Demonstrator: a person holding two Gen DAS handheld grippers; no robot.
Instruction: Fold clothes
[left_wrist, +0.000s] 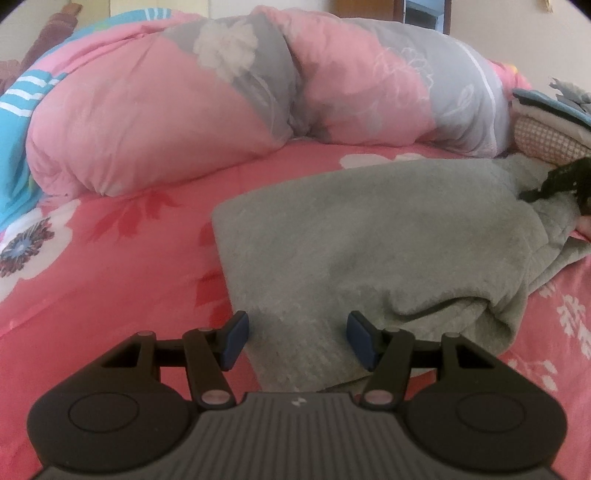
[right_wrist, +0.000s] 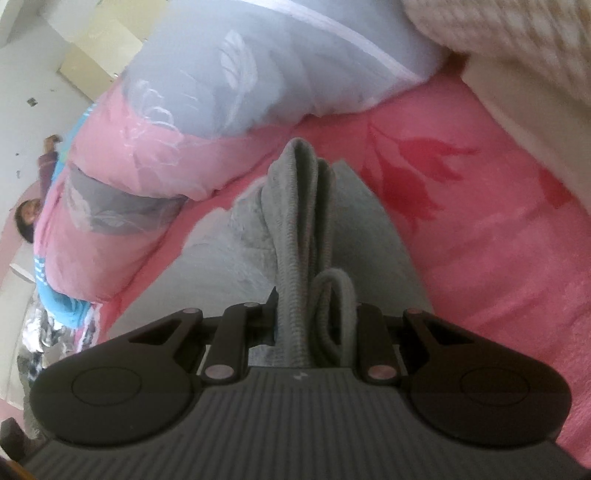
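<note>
Bunched grey garment (right_wrist: 295, 236) hides right gripper (right_wrist: 314, 317) pads.

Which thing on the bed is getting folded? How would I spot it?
Look at the pink flowered bed sheet, in front of the big puffy pink and grey quilt. The grey sweatshirt lies there, plain and fuzzy with no pattern; the right gripper pinches a bunched fold of it.
</note>
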